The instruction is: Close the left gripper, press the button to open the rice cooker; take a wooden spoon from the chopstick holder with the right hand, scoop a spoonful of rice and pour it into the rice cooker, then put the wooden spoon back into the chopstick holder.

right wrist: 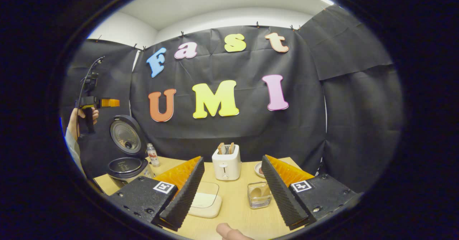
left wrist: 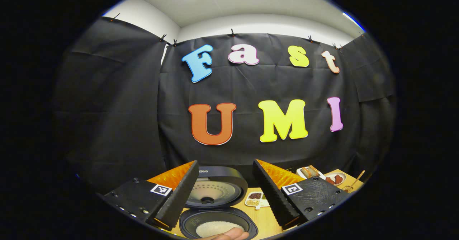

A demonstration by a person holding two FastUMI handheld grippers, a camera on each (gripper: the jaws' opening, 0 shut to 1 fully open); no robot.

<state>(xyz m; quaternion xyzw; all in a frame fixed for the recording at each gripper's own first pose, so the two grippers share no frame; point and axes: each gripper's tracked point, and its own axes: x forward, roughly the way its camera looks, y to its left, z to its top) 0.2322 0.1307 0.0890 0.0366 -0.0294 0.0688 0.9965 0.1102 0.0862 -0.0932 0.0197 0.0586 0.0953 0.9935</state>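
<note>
The rice cooker [left wrist: 218, 211] stands open on the wooden table [left wrist: 267, 222], its lid [left wrist: 214, 191] tipped up behind the pot and a low mound of white rice [left wrist: 215, 228] lying in the inner bowl. In the right gripper view the same cooker [right wrist: 126, 166] sits near the table's left edge, lid [right wrist: 125, 136] upright, with a small bottle [right wrist: 152, 155] just beside it.

The left gripper [left wrist: 226, 193] hangs above the cooker with its jaws spread wide, nothing between them. Right of the cooker lies a small divided dish of grains [left wrist: 255, 199]; farther right, two plates of food [left wrist: 322, 176] and what seems to be a wooden spoon handle [left wrist: 356, 180] near the table's far right edge, though it is small and dim there.

The right gripper [right wrist: 233, 189] is likewise released and empty, well right of the cooker. Between its fingers, bare tabletop [right wrist: 236, 204] leads to a white toaster [right wrist: 226, 163]. A clear wire holder [right wrist: 259, 195] sits near its right finger, and a pale board [right wrist: 205, 199] near its left. A hand [right wrist: 77, 121] holds the other gripper above the cooker.
</note>
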